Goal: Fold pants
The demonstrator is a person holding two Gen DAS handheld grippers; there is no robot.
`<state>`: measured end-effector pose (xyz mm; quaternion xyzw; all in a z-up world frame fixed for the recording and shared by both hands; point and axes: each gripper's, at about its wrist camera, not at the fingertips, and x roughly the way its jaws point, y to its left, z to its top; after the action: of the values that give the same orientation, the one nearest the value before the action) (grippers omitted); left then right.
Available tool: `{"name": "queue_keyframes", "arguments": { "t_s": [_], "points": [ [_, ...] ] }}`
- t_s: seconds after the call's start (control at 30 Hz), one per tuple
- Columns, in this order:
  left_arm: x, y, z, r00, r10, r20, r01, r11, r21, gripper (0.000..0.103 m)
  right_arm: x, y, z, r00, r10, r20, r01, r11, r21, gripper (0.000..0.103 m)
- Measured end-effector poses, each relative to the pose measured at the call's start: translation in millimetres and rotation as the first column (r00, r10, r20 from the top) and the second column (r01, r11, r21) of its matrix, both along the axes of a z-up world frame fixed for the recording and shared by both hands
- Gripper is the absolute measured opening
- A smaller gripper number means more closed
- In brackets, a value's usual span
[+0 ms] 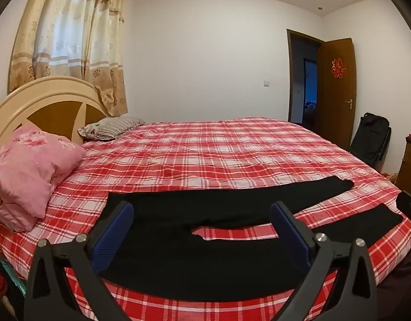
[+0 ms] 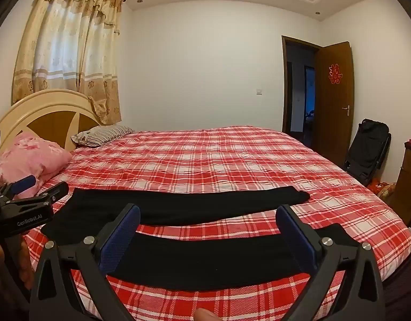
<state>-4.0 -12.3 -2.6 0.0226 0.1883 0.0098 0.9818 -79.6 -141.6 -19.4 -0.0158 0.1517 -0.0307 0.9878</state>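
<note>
You face a bed [image 1: 232, 155] under a red-and-white plaid sheet, with black pants [image 1: 194, 243] laid flat along its near edge, legs spread apart toward your right. Your left gripper [image 1: 202, 230] and right gripper [image 2: 208, 232] both hover above them, jaws wide, holding nothing. A pink quilt [image 1: 31, 171] sits by the headboard [image 1: 42, 99]; a wooden door [image 1: 336, 91] stands open.

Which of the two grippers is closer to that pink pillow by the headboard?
Left. In the right wrist view the left gripper sits just in front of the pink pillow, over the waist end of the pants. The right gripper is further along, over the legs.
</note>
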Motion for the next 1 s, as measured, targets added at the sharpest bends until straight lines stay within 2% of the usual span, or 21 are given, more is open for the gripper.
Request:
{"name": "queue_keyframes", "arguments": {
  "t_s": [0.2, 0.27, 1.0],
  "points": [
    [3.8, 8.1, -0.5, 1.0, -0.006, -0.008, 0.005, 0.999, -0.036, 0.103, -1.9, 0.4, -1.5, 1.0, -0.004, -0.004, 0.004, 1.0, 0.0, 0.102],
    [4.2, 7.3, -0.2, 1.0, -0.009, -0.013, 0.008, 0.999, -0.037, 0.103, 9.2, 2.6, -7.3, 1.0, -0.009, -0.02, 0.009, 1.0, -0.01, 0.102],
    [5.0, 14.6, -2.1, 1.0, -0.011, -0.011, 0.01, 0.999, -0.042, 0.103, 10.0, 8.3, -10.1, 1.0, -0.015, -0.025, 0.015, 1.0, -0.021, 0.102]
  ]
}}
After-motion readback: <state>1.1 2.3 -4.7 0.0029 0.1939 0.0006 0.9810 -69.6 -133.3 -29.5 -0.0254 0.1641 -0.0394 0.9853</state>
